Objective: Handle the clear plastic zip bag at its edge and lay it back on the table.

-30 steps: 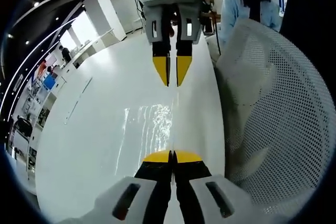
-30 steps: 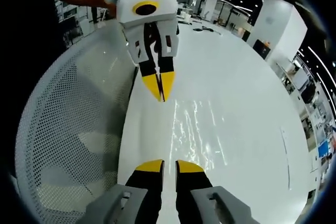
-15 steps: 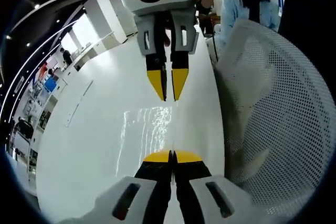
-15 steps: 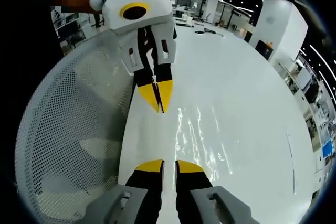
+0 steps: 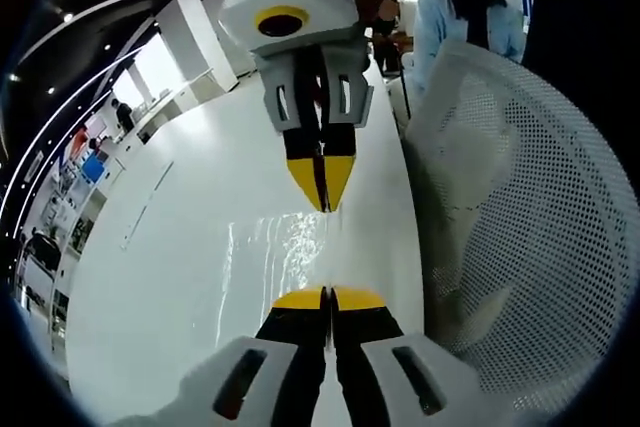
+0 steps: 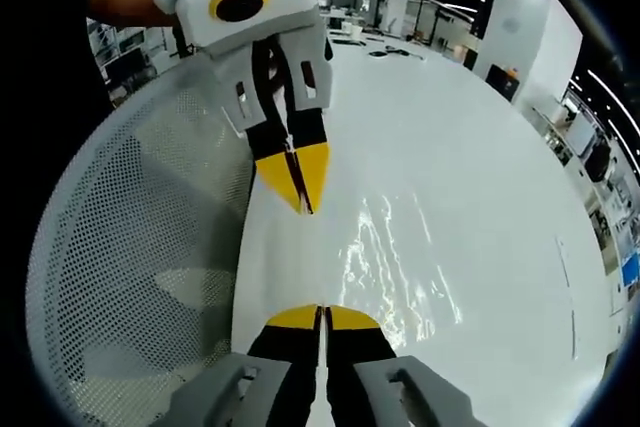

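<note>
- Left gripper view: the left gripper (image 5: pixel 329 294) has its yellow-tipped jaws pressed together at the bottom of the view. The clear plastic zip bag (image 5: pixel 285 247) shows only as a patch of glinting ripples on the white table (image 5: pixel 190 237), and it runs from these tips straight ahead to the right gripper (image 5: pixel 322 197), which faces back with its jaws also together.
- The bag's long axis appears to follow the line between the two grippers. Each seems to pinch one end of the film, though the film is too clear at the tips to be sure.
- A white mesh basket (image 5: pixel 520 207) stands just right of this line.
- Right gripper view: the right gripper's (image 6: pixel 321 314) own jaws meet at the bottom. The bag (image 6: pixel 395 267) glints ahead and slightly right of them, low over the table (image 6: pixel 480 177), perhaps resting on it.
- The left gripper (image 6: pixel 303 202) points in from the far side, jaws closed, with the mesh basket (image 6: pixel 130 277) on the left.
- Judgement: both grippers are equally near the bag, one at each end, so laying it flat turns on lowering both ends along that shared line.
</note>
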A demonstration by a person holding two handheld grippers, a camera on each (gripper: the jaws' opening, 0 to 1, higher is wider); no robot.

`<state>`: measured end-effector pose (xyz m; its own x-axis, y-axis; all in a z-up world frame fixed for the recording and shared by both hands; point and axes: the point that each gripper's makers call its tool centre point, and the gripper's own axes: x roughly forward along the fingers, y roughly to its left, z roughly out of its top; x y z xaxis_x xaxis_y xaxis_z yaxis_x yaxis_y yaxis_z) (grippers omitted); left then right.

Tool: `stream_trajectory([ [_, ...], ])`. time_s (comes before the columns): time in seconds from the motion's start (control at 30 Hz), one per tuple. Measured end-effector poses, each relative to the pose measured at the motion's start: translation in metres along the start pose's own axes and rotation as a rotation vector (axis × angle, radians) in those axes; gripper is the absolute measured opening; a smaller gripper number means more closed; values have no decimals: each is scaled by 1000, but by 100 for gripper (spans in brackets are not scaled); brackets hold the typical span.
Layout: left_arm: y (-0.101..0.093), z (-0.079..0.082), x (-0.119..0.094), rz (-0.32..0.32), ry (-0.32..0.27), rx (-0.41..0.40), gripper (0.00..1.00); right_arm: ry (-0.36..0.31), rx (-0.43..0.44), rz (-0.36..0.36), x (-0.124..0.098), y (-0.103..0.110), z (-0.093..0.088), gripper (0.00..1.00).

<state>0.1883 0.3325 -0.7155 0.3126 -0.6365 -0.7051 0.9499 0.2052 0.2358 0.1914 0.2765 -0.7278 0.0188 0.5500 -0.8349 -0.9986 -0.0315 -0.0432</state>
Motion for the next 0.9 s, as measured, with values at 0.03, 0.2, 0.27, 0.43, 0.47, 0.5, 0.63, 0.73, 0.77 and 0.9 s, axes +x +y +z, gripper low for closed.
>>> stream_trajectory([
  [0.03, 0, 1, 0, 2, -1, 0, 1, 2, 2, 0, 0, 0, -1, 0],
  [0.2, 1, 3, 0, 8, -4, 12, 18, 14, 16, -3, 1, -1, -3, 0],
  [0.27, 1, 4, 0, 12, -4, 12, 20, 14, 22, -6, 1, -1, -1, 0],
  [0.43, 1, 12, -1, 10, -30, 25, 19, 19, 35, -6, 3, -3, 0, 0],
  [0.47, 0, 14, -1, 9, -33, 30, 19, 18, 41, -4, 4, -3, 1, 0],
  [0.5, -1, 16, 0, 6, -36, 35, 19, 19, 46, -2, 5, -3, 1, 0],
  [0.63, -7, 24, 1, -14, -55, 48, 19, 27, 62, 4, 7, -2, 2, 0],
  [0.73, -13, 26, 3, -35, -57, 69, 16, 26, 74, -1, 8, -3, 4, 0],
  [0.77, -14, 27, 4, -41, -56, 76, 15, 26, 75, -2, 8, -4, 4, 0],
  [0.9, -18, 24, 6, -60, -40, 90, 12, 17, 80, -7, 4, -5, 10, 0],
])
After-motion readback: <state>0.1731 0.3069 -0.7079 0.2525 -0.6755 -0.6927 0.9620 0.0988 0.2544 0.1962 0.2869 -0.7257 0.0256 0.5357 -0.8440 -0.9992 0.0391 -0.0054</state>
